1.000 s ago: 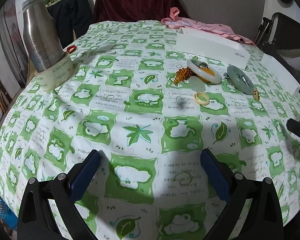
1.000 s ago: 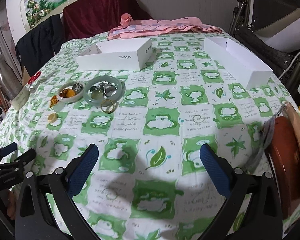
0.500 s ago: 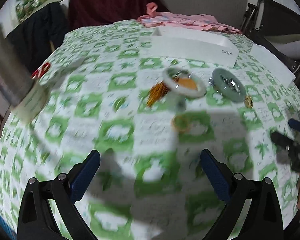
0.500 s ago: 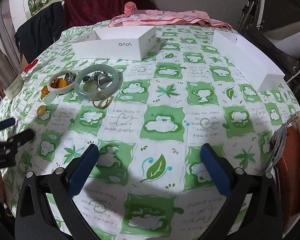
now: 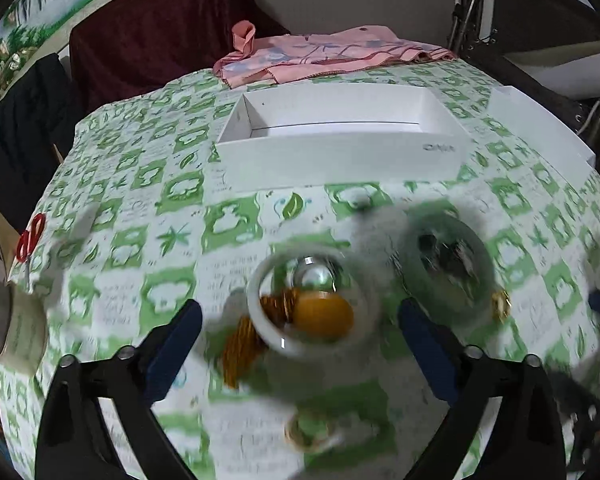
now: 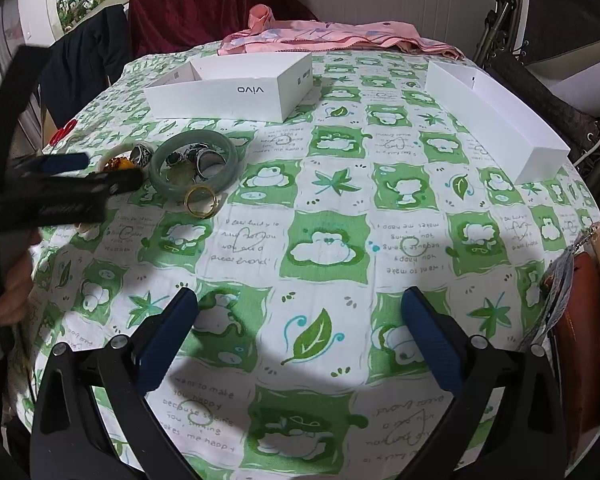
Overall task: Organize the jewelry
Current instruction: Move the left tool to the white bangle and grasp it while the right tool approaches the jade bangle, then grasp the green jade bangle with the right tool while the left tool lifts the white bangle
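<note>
My left gripper [image 5: 300, 344] is open, its blue pads on either side of a white bangle [image 5: 260, 316] that rings an amber stone [image 5: 324, 316], blurred by motion. A green jade bangle [image 5: 484, 268] with rings inside lies just right of it; it also shows in the right wrist view [image 6: 168, 188], with a gold ring [image 6: 200, 200] in front. An open white vivo box [image 5: 340, 148] stands behind the jewelry. My right gripper [image 6: 300, 340] is open and empty over the bare tablecloth, well right of the jewelry. The left gripper shows there too [image 6: 96, 174].
A second white box [image 6: 496, 124] lies at the right of the table. Red scissors [image 5: 30, 236] lie at the left edge. A pink cloth [image 5: 320, 56] lies at the back. A brown object [image 6: 580, 328] sits at the right edge.
My left gripper has moved forward and right up to the white bangle. My right gripper has advanced a little over the cloth. Both stayed open.
</note>
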